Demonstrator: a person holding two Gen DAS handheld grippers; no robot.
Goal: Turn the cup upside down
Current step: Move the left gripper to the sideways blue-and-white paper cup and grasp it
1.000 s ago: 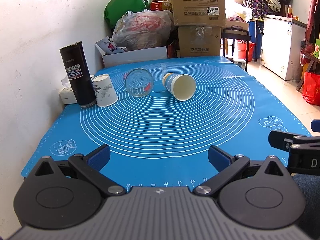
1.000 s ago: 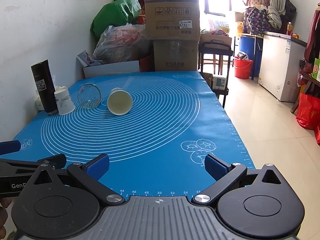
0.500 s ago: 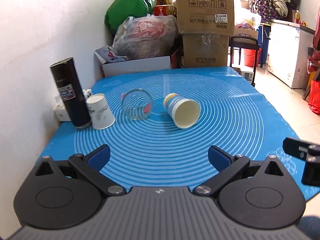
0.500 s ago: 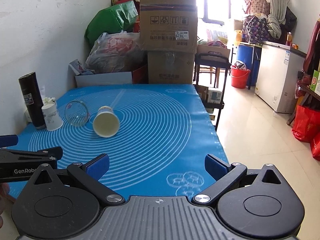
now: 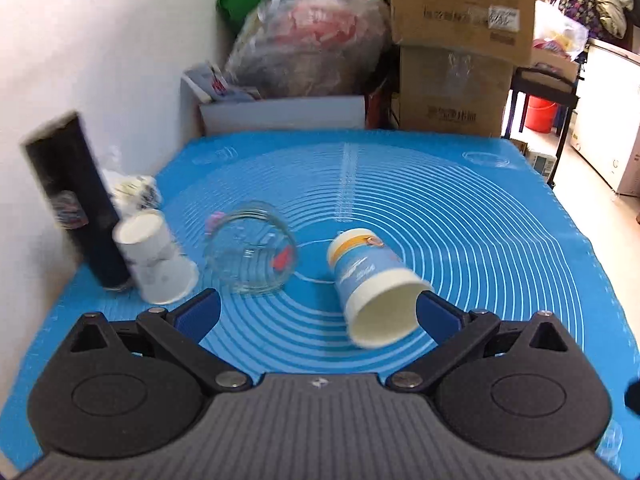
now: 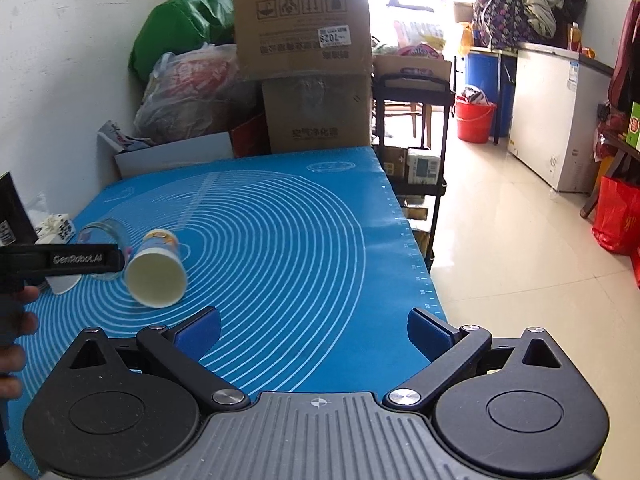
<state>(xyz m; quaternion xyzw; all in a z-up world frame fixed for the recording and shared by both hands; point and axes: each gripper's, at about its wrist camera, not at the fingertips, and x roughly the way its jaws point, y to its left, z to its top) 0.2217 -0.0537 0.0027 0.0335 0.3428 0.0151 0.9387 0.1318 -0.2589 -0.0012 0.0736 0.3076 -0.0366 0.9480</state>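
A blue and white paper cup (image 5: 372,284) lies on its side on the blue mat (image 5: 480,240), mouth towards me. It also shows in the right wrist view (image 6: 157,270). My left gripper (image 5: 316,310) is open and empty, its right fingertip close beside the cup's rim. My right gripper (image 6: 314,326) is open and empty over the mat's front right part, well right of the cup. The left gripper's finger (image 6: 72,262) shows at the left of the right wrist view.
A glass jar (image 5: 250,252) lies on its side left of the cup. A white paper cup (image 5: 154,258) stands upside down beside a tall black cylinder (image 5: 76,204) by the wall. Boxes and bags (image 5: 460,48) stand behind the table. Its right edge (image 6: 408,240) drops to the floor.
My left gripper has moved forward towards the lying cup, which now sits near its right finger. My right gripper has moved forward and turned a little right.
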